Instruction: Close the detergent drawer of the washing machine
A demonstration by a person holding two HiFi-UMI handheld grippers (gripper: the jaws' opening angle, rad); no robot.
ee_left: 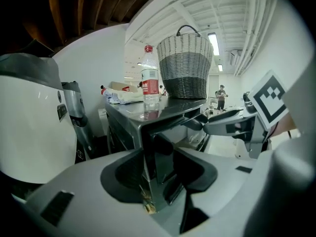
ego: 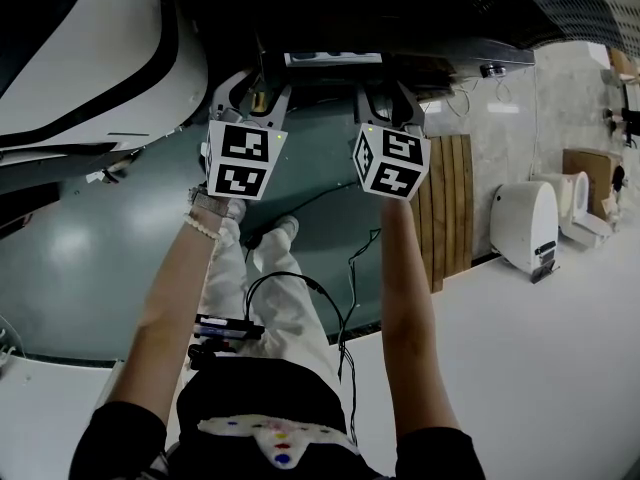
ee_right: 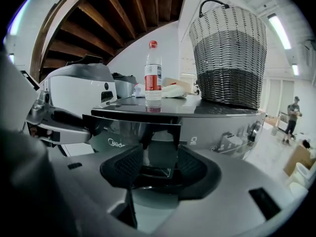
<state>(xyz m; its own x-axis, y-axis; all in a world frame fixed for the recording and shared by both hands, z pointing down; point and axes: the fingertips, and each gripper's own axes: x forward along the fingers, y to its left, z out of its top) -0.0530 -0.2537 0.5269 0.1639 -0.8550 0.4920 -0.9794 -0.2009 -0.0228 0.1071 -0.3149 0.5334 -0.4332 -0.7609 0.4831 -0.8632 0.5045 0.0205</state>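
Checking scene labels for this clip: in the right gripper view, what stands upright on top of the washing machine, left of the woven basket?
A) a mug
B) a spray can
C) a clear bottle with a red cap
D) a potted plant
C: a clear bottle with a red cap and red label stands upright on the washing machine, left of the woven basket.

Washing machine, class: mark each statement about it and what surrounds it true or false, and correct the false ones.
1. A red-capped bottle stands upright on the washing machine. True.
2. The woven basket sits on the floor. False: it stands on the machine's top, beside the bottle.
3. The left claw is shut. False: its jaws stand wide apart.
4. The basket has a dark handle. True.
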